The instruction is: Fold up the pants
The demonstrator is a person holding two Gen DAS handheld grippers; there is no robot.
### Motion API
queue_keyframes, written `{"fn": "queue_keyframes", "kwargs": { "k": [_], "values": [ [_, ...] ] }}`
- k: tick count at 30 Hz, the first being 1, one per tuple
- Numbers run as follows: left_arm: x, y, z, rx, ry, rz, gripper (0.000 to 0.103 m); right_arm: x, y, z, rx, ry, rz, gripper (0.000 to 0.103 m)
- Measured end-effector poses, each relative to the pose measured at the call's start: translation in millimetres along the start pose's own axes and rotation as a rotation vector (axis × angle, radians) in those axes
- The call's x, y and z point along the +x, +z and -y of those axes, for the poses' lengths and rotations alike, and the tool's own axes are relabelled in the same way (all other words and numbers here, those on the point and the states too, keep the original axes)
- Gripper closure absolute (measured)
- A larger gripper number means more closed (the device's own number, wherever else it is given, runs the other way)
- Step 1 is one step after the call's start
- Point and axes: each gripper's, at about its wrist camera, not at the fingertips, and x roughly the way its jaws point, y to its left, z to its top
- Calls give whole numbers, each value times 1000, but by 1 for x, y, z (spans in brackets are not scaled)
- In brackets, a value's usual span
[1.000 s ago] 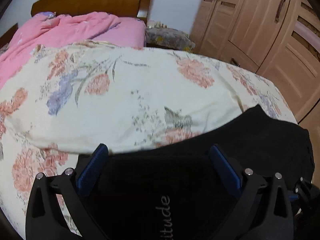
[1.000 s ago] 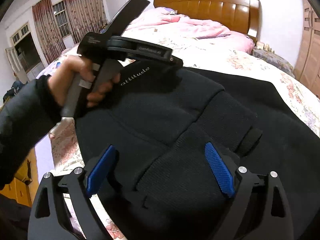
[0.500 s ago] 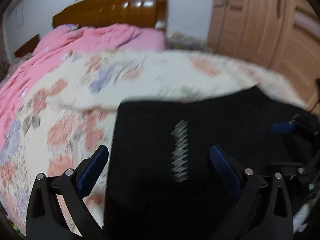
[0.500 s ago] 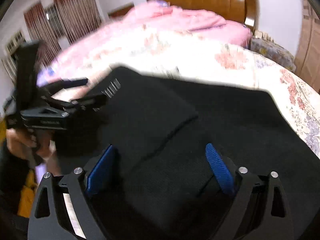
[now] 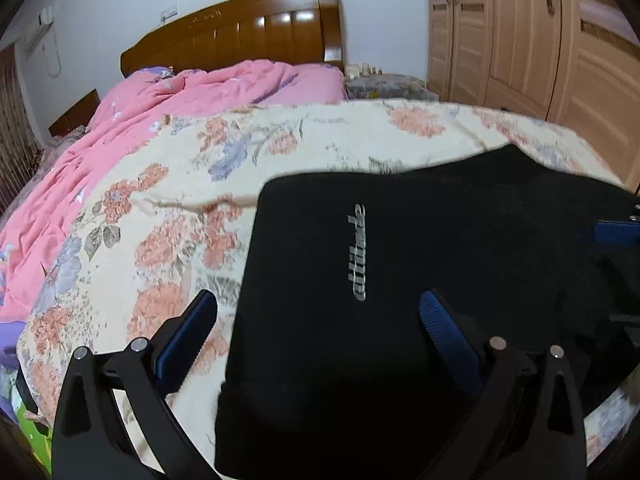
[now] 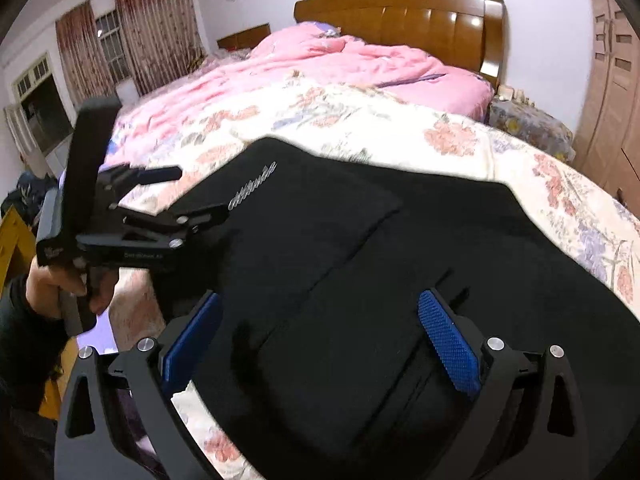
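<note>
The bed (image 6: 400, 16) has a glossy brown wooden headboard against the white wall. A cream floral quilt (image 5: 192, 208) with peach and lilac blooms covers most of the mattress. Toward the headboard a rumpled pink duvet (image 6: 328, 68) lies bunched on top, running down one side of the bed. Near the foot, black pants (image 5: 400, 280) lie folded flat on the floral quilt, a silver script logo (image 5: 357, 252) facing up on the top layer.
</note>
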Motion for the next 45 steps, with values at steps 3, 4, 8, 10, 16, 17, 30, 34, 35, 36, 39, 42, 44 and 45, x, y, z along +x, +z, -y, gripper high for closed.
{"fn": "queue_keyframes", "kwargs": {
  "k": [3, 4, 8, 10, 16, 17, 30, 34, 35, 36, 39, 42, 44, 45],
  "values": [
    [8, -7, -1, 1, 7, -20, 2, 15, -10, 5, 18, 0, -44, 7],
    [10, -8, -1, 0, 6, -27, 2, 15, -12, 8, 30, 12, -30, 7],
    [0, -7, 1, 16, 27, -9, 2, -5, -8, 11, 54, -6, 9, 7],
    [-11, -3, 7, 33, 31, 18, 2, -18, -8, 15, 65, -23, 35, 7],
    [-17, 10, 39, 99, -13, 43, 2, -46, -23, 46, 122, -129, 52, 7],
    [-14, 11, 45, 110, -15, 37, 2, -47, -28, 54, 140, -147, 39, 7],
    [3, 11, 62, 93, -52, -28, 2, -55, -81, 107, 242, -304, -73, 5],
    [-7, 12, 96, 181, -91, -13, 2, -64, -106, 123, 283, -305, -57, 5],
    [-2, 10, 103, 206, -70, -22, 1, -66, -108, 124, 289, -302, -60, 5],
    [2, 8, 104, 206, -59, -21, 1, -69, -109, 124, 299, -300, -58, 5],
    [12, 12, 85, 111, -133, -83, 1, -97, -115, 131, 383, -249, 8, 5],
    [4, 14, 87, 143, -16, -87, 2, -145, -140, 142, 513, -178, 147, 5],
    [-12, 18, 100, 173, 6, -33, 2, -173, -170, 153, 645, -123, 219, 5],
    [-21, 20, 106, 175, -11, -6, 2, -183, -186, 158, 709, -95, 245, 5]
  ]
}}
